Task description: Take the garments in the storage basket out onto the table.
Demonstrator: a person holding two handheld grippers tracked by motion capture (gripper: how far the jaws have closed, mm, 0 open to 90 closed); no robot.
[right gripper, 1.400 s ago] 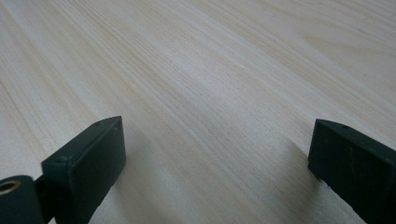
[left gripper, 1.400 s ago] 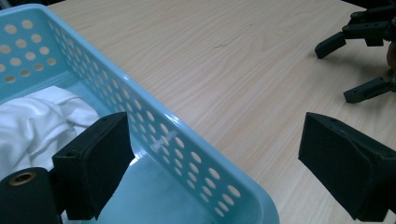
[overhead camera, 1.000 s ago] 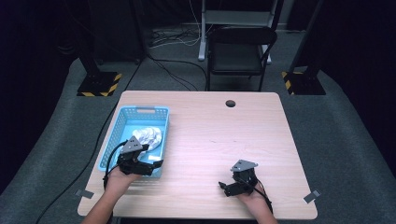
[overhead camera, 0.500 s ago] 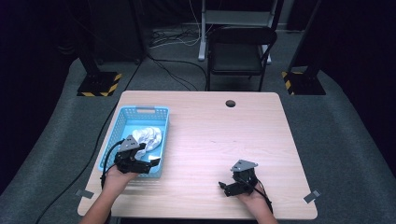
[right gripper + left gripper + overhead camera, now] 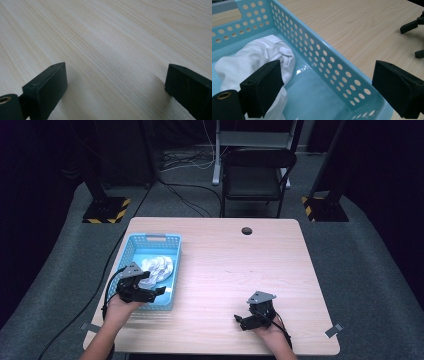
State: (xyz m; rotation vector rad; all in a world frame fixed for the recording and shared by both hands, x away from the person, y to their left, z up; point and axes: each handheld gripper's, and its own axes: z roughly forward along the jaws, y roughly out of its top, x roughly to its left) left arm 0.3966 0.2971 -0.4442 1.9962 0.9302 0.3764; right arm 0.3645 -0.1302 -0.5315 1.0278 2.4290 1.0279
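left tongs [image 5: 152, 291] | drawn back toward basket's [image 5: 131, 246] near end (jaws spread) | cloth [image 5: 156, 267] uncovered

The basket [image 5: 170, 262] is light blue plastic, its walls patterned with regular rows of round holes. A white cloth [image 5: 157, 266], plain and unpatterned, is seen inside it. The table [image 5: 240, 265] is pale wood with fine lengthwise grain; a small dark round hole [image 5: 246, 231] is noted near its far edge. The left gripper [image 5: 156, 291] and right gripper [image 5: 239, 321] are black, each topped by a grey plate. The floor [image 5: 365, 250] is grey carpet. Yellow-and-black hazard stripes are marked on two stand bases [image 5: 106, 210]. The chair [image 5: 257, 175] is black.
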